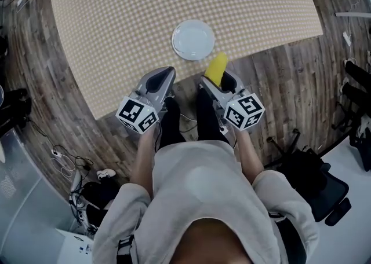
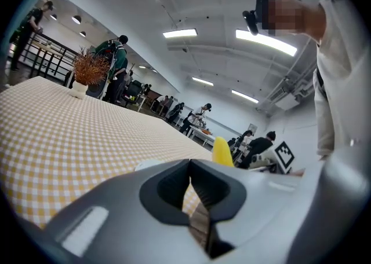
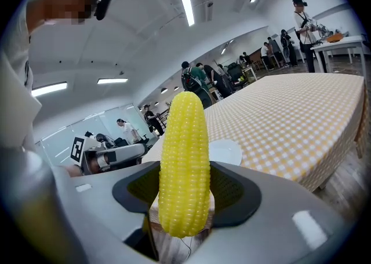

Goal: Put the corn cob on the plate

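The right gripper [image 1: 223,80] is clamping the corn cob [image 3: 184,164] upright at the near edge of the table [image 1: 104,19]; the left gripper [image 2: 194,190] is idling, jaws closed and empty. Just beyond, the plate [image 1: 193,40] is waiting: lay the cob flat mid-plate before releasing.

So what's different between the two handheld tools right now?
The right tool is clamped on a yellow corn cob, which stands upright between its jaws. The left tool has its jaws together with nothing in them. The left tool sits left of the white plate and the right tool sits to its right. Both are grey, carry a marker cube and point toward the checked tablecloth.
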Action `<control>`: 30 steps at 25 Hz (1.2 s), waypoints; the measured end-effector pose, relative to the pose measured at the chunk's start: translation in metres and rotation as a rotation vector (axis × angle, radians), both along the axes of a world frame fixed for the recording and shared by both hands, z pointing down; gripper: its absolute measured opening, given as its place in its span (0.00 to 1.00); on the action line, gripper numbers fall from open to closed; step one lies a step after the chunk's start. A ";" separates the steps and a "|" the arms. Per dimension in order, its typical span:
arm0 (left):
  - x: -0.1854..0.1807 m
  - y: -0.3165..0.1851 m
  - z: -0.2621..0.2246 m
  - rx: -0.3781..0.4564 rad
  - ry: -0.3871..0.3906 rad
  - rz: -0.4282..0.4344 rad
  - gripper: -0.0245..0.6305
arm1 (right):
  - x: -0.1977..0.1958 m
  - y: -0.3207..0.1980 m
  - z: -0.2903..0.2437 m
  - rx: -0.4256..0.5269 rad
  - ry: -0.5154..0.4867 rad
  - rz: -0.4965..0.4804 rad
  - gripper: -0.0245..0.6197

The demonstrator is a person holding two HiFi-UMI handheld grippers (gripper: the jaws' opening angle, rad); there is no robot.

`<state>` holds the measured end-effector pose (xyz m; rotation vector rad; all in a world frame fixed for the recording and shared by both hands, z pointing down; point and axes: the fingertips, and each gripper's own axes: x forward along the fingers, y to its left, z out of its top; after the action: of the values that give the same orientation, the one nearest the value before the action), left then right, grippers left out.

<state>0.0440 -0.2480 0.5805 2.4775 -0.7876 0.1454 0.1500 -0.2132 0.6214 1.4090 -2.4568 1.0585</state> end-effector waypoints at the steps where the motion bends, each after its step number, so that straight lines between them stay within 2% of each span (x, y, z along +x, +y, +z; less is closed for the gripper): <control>1: 0.002 -0.001 -0.001 0.003 0.002 0.002 0.05 | 0.000 -0.004 0.001 0.003 0.003 -0.005 0.44; 15: -0.004 -0.005 -0.002 -0.010 0.021 -0.012 0.05 | -0.008 -0.088 0.025 0.036 0.074 -0.056 0.44; 22: -0.006 -0.005 0.000 -0.022 0.027 -0.018 0.05 | -0.004 -0.103 0.039 0.025 0.140 -0.097 0.44; 25: -0.009 -0.007 0.003 -0.028 0.031 -0.023 0.05 | -0.005 -0.107 0.044 0.040 0.211 -0.139 0.44; 30: -0.015 -0.009 0.003 -0.030 0.036 -0.031 0.05 | -0.013 -0.111 0.047 0.106 0.446 -0.286 0.44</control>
<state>0.0293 -0.2570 0.5832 2.4317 -0.8023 0.1012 0.1369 -0.3242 0.6681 1.1201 -2.3090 0.4972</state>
